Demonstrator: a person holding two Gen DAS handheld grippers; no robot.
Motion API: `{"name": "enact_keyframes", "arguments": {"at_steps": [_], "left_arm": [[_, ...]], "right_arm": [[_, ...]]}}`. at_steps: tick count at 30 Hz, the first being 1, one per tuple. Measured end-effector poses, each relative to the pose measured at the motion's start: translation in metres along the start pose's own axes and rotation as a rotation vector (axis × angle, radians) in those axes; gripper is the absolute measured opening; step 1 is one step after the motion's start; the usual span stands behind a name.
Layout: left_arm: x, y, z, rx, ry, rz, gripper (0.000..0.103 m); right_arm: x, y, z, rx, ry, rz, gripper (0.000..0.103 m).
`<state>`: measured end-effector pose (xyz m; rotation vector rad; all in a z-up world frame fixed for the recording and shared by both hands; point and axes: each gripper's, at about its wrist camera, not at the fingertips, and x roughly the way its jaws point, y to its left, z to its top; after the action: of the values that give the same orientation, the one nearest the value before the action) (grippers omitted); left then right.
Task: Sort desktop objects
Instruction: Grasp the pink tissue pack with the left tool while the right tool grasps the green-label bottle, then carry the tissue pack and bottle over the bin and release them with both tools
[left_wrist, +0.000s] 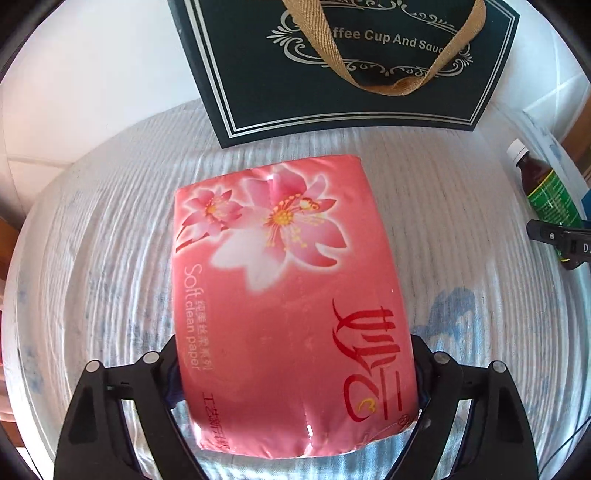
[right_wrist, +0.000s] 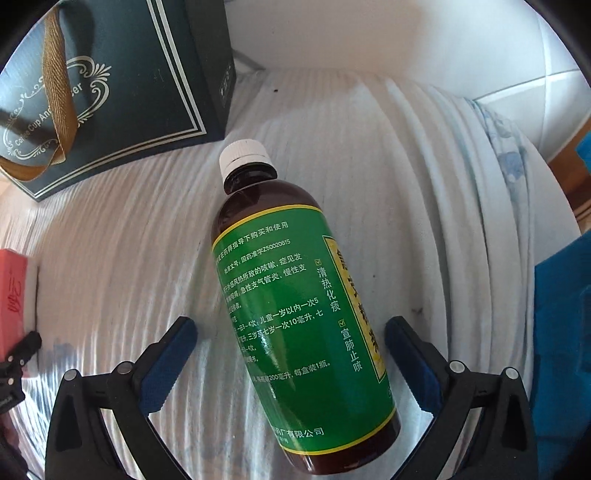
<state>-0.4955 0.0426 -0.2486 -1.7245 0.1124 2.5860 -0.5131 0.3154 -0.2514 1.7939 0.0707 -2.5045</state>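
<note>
A pink tissue pack with a flower print lies on the white cloth. My left gripper is closed against both its sides and grips its near end. A brown medicine bottle with a green label and white cap lies on the cloth between the fingers of my right gripper. That gripper is open, its blue pads clear of the bottle on both sides. The bottle also shows at the right edge of the left wrist view. The tissue pack shows at the left edge of the right wrist view.
A dark green gift bag with a gold ribbon handle stands at the back of the table, also seen in the right wrist view. The white ribbed cloth covers the table. A blue object sits at the right edge.
</note>
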Motion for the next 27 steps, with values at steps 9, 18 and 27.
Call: {"name": "enact_keyframes", "arguments": {"at_steps": [9,18,27], "left_arm": [[-0.010,-0.007,-0.012,0.016,-0.037,0.008,0.081],[-0.079,-0.014,-0.082,-0.020,-0.105,-0.029,0.081],[-0.193,-0.035,-0.138,-0.065,-0.187,-0.062,0.081]], "right_arm": [[-0.020,-0.002,-0.008,-0.005,-0.022,-0.004,0.051],[-0.075,0.038,-0.071,-0.014,-0.100,0.056,0.051],[-0.191,0.078,-0.165,-0.046,-0.264,0.150,0.051]]}}
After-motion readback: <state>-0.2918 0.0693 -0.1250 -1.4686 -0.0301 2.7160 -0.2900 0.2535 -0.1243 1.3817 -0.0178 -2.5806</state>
